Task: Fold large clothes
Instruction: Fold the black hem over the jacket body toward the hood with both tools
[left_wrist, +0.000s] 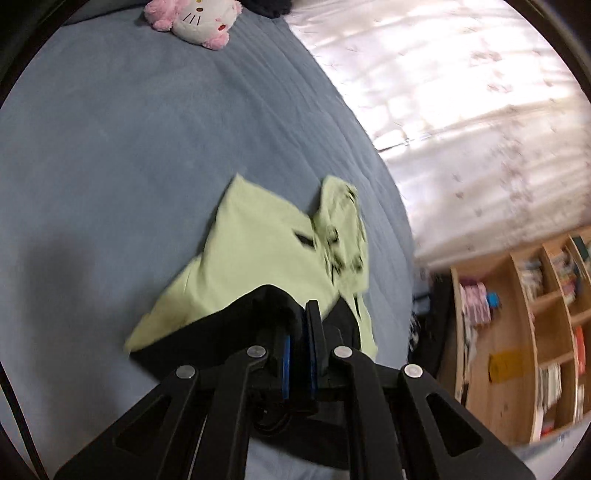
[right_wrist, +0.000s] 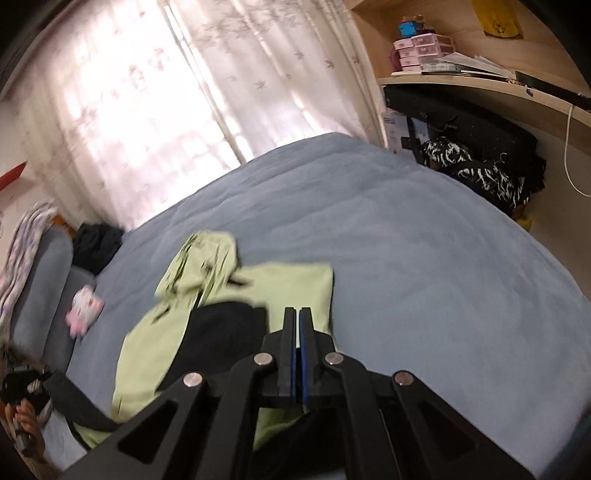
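Observation:
A light green garment with black print lies on the blue-grey bed. A black part of the clothing drapes over its near end. My left gripper is shut on this black fabric, which bunches around the fingers. In the right wrist view the green garment lies crumpled, with black fabric on it. My right gripper is shut, jaws together just above the garment; black cloth hangs below it, but whether it grips cloth is unclear.
A pink and white plush toy lies at the bed's far end, also in the right wrist view. White curtains hang beyond the bed. Wooden shelves and a desk stand beside it, with dark bags underneath.

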